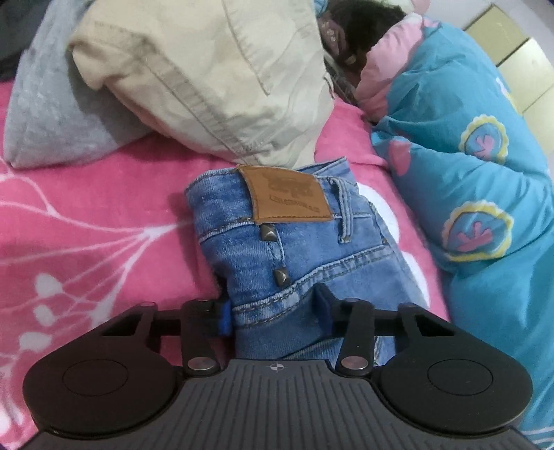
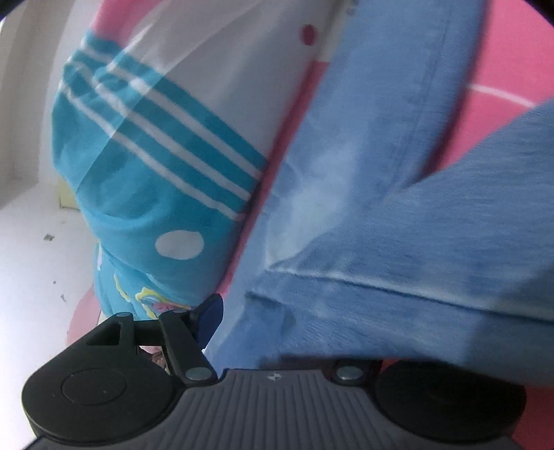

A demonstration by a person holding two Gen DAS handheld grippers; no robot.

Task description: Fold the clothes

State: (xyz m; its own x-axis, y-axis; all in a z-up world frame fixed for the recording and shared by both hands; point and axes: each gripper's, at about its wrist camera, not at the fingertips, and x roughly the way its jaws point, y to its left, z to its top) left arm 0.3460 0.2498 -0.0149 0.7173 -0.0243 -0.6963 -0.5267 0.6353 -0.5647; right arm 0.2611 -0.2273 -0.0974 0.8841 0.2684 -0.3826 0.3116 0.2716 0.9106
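Light blue jeans (image 1: 294, 242) lie folded on the pink flowered bed sheet (image 1: 86, 225), with the brown leather waist patch facing up. My left gripper (image 1: 273, 308) is shut on the jeans, its fingers (image 1: 221, 313) pressing the folded bundle from both sides near the back pocket seam. In the right wrist view, blurred denim of the jeans (image 2: 398, 225) fills the right half. My right gripper (image 2: 273, 322) holds that denim. Its left finger (image 2: 209, 316) shows beside the cloth's edge, and the other finger is hidden under the cloth.
A folded beige garment (image 1: 207, 76) lies just beyond the jeans on a grey cloth (image 1: 52, 114). A turquoise patterned quilt (image 1: 467, 166) bulges at the right, with dark hair (image 1: 363, 24) at its top. The quilt (image 2: 155, 173) hangs over the bed's edge above the white floor (image 2: 34, 277).
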